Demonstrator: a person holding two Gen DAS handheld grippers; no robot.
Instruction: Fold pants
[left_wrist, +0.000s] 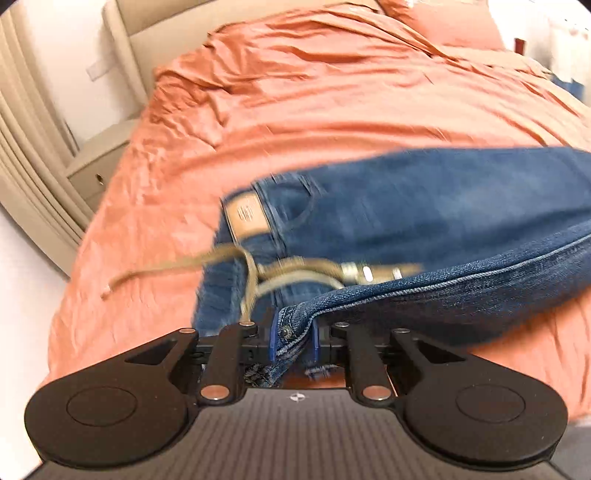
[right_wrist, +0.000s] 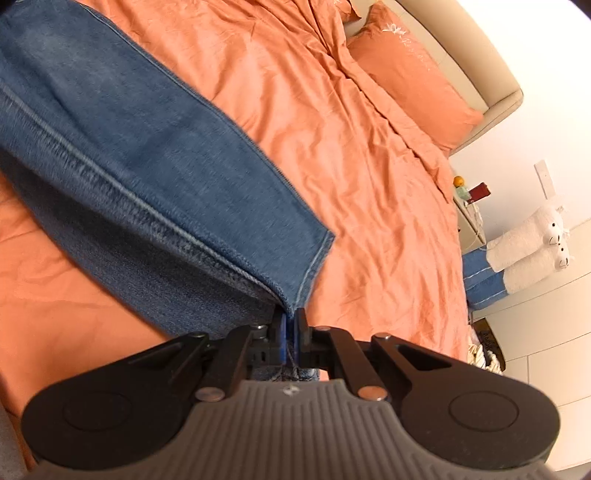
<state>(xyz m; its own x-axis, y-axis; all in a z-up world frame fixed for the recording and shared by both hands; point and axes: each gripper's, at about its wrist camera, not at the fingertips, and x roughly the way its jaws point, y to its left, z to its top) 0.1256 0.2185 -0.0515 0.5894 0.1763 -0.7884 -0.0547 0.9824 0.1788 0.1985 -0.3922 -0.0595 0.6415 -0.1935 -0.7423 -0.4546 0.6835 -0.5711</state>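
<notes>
Left gripper (left_wrist: 294, 334) pinches the jeans' (left_wrist: 424, 206) waistband – blurred, probably – while right gripper (right_wrist: 290, 334) clamps a leg hem; they stretch lengthwise across the orange bed (left_wrist: 314, 110).

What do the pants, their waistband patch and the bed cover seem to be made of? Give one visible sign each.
Pants: blue denim, shown by twill texture and stitched seams.
Waistband patch: probably tan leather, smooth and stamped; blurred.
Bed cover: thin orange woven fabric, perhaps cotton; matte, finely creased.
</notes>
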